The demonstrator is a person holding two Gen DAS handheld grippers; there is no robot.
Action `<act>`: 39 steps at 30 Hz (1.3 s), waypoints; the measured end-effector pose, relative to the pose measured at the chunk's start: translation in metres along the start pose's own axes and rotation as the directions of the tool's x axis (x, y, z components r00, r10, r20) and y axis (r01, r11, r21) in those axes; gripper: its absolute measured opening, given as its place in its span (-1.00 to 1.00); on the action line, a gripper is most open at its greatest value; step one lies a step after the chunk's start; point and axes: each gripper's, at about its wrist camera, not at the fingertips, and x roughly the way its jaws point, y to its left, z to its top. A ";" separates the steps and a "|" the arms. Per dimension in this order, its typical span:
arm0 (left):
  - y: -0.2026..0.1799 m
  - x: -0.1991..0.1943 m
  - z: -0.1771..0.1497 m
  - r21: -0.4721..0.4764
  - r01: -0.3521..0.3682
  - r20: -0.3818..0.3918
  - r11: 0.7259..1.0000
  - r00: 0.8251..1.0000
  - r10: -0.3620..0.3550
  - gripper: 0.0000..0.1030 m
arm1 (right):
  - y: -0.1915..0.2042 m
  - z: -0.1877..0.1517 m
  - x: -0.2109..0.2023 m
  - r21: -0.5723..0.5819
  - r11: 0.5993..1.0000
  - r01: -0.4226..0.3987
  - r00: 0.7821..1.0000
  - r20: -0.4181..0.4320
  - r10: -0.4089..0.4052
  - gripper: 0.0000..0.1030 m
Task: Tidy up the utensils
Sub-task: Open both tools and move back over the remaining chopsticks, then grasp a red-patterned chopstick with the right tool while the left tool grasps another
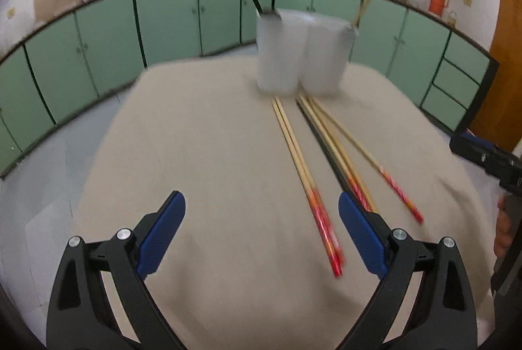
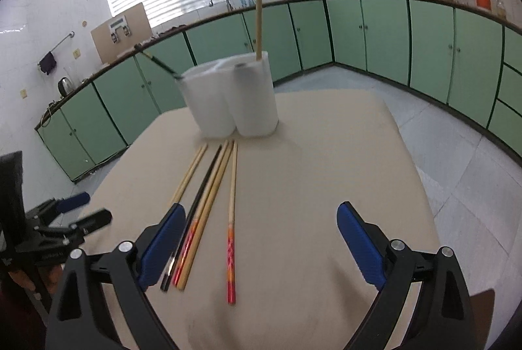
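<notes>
Left wrist: chopsticks [image 1: 306,174] mid-table [image 1: 195,138], bare cloth leftward to edge.

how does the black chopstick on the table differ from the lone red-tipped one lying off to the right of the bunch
The black chopstick is dark along its whole length; the red-tipped chopstick is pale wood with a red and orange patterned end. The black chopstick lies tight against other sticks in the bunch; the red-tipped chopstick lies apart. Both lie flat on the beige table, pointing toward the white holder.
</notes>
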 end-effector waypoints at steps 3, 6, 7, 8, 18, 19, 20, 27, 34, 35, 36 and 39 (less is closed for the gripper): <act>-0.009 0.000 -0.014 0.016 0.004 -0.023 1.000 1.000 -0.004 0.79 | 0.001 -0.005 -0.003 0.009 1.000 -0.003 1.000 -0.003 0.003 0.79; -0.014 -0.002 -0.023 0.031 0.022 -0.040 0.999 0.999 -0.021 0.79 | 0.002 -0.007 -0.004 0.008 1.000 -0.002 1.000 -0.007 0.002 0.79; -0.016 -0.001 -0.025 0.034 0.021 -0.044 0.999 0.999 -0.019 0.79 | 0.002 -0.008 -0.004 0.006 1.000 0.001 1.000 -0.008 -0.001 0.79; -0.018 0.000 -0.026 0.038 0.018 -0.050 0.999 0.999 -0.016 0.79 | 0.003 -0.009 -0.004 0.006 1.000 0.002 1.000 -0.009 -0.002 0.79; -0.033 0.009 -0.038 0.080 0.001 -0.099 0.997 0.995 0.007 0.79 | 0.008 -0.022 0.001 0.023 1.000 -0.008 0.999 -0.038 0.009 0.79; -0.034 0.011 -0.039 0.082 -0.001 -0.108 0.997 0.994 0.010 0.79 | 0.008 -0.022 0.001 0.021 1.000 -0.008 0.999 -0.038 0.009 0.79; -0.035 0.014 -0.040 0.083 -0.010 -0.118 0.996 0.993 0.020 0.79 | 0.009 -0.023 0.001 0.019 1.000 -0.007 0.999 -0.037 0.007 0.79; -0.019 0.015 -0.042 0.030 -0.069 -0.125 0.997 0.989 0.073 0.78 | 0.018 -0.031 0.005 -0.034 0.999 -0.003 0.999 -0.051 0.001 0.78; 0.001 0.007 -0.041 -0.020 -0.112 -0.114 0.994 0.987 0.109 0.77 | 0.031 -0.050 0.010 -0.092 0.995 -0.034 0.995 -0.101 0.025 0.63; -0.001 0.006 -0.041 -0.011 -0.107 -0.110 0.994 0.988 0.105 0.77 | 0.033 -0.053 0.012 -0.107 0.993 -0.038 0.993 -0.112 0.026 0.50; -0.004 0.005 -0.041 -0.001 -0.106 -0.108 0.994 0.989 0.105 0.77 | 0.035 -0.055 0.013 -0.119 0.992 -0.035 0.993 -0.119 0.021 0.37; -0.009 0.004 -0.043 0.013 -0.097 -0.105 0.995 0.990 0.098 0.77 | 0.037 -0.060 0.017 -0.138 0.990 -0.026 0.990 -0.138 0.007 0.07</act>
